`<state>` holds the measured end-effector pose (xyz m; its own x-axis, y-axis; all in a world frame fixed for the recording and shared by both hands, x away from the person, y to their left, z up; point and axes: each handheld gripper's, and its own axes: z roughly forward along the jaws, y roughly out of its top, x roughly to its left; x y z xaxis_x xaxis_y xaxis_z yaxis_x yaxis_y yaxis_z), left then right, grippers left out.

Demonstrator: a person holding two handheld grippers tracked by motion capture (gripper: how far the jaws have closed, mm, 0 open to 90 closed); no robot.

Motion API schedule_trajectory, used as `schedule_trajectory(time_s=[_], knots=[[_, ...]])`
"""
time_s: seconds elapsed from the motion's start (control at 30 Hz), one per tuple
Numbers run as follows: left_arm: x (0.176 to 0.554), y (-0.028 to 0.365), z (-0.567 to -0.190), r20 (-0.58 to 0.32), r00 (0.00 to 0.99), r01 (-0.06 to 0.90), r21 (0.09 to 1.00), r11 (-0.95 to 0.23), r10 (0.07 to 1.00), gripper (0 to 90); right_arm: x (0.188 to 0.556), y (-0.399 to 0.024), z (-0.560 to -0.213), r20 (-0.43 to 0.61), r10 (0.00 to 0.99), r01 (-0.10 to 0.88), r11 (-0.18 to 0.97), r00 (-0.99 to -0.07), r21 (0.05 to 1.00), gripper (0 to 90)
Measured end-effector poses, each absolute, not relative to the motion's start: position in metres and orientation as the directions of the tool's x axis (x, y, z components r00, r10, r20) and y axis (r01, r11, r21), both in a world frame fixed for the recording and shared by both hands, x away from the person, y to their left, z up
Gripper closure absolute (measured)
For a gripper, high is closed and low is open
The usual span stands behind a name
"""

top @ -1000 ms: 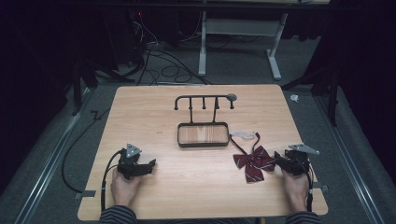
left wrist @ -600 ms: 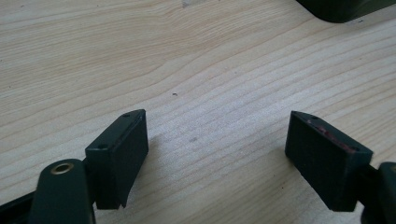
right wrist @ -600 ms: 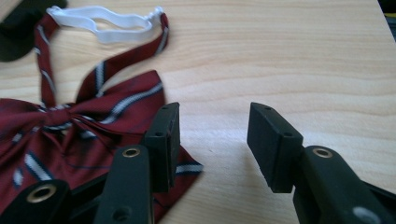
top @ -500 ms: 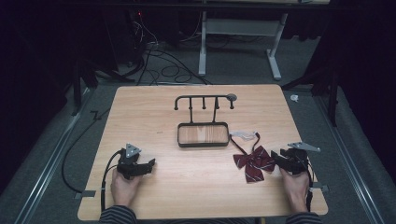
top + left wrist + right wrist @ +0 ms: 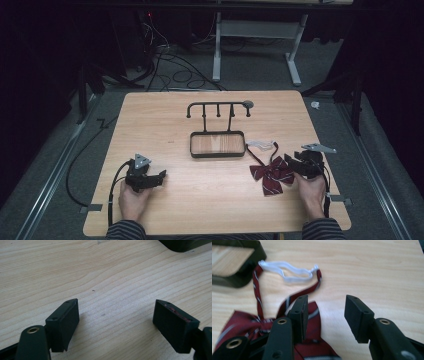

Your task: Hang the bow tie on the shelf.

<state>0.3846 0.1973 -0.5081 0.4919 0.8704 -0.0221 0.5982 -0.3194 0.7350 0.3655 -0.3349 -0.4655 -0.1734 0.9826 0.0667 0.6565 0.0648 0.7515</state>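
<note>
A dark red striped bow tie lies on the wooden table at the front right, with its white elastic strap stretched toward the stand. My right gripper is open at the tie's right wing. In the right gripper view one jaw hangs over the bow tie and the gap of the right gripper is over bare wood; nothing is pinched. The strap's white elastic loops just ahead. My left gripper rests open at the front left, and the left gripper has only bare tabletop between its jaws.
A black stand with a row of hooks rises from a black-rimmed tray at the table's middle; a corner of the tray lies just beyond the elastic. Dark floor with cables surrounds the table.
My right gripper has shifted a little to the left, closer onto the bow tie's right wing. The left gripper and the tie have stayed where they were.
</note>
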Motion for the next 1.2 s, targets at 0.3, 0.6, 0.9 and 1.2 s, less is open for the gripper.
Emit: schedule_trajectory(time_s=[0.3, 0.6, 0.9, 1.2], knots=[[0.385, 0.197, -0.508, -0.022, 0.492, 0.598, 0.735, -0.32, 0.87, 21.7, 0.385, -0.324, -0.463, 0.064, 0.979, 0.681, 0.088, -0.195, 0.727, 57.1], [0.385, 0.197, -0.508, -0.021, 0.492, 0.598, 0.735, -0.32, 0.87, 21.7, 0.408, -0.316, -0.463, 0.071, 0.981, 0.713, 0.081, -0.18, 0.696, 57.8], [0.385, 0.197, -0.508, -0.021, 0.492, 0.598, 0.735, -0.32, 0.87, 21.7, 0.425, -0.31, -0.475, 0.053, 0.987, 0.754, 0.082, -0.154, 0.652, 64.3], [0.385, 0.197, -0.508, -0.021, 0.492, 0.598, 0.735, -0.32, 0.87, 21.7, 0.43, -0.312, -0.483, 0.044, 0.987, 0.777, 0.092, -0.152, 0.622, 70.3]])
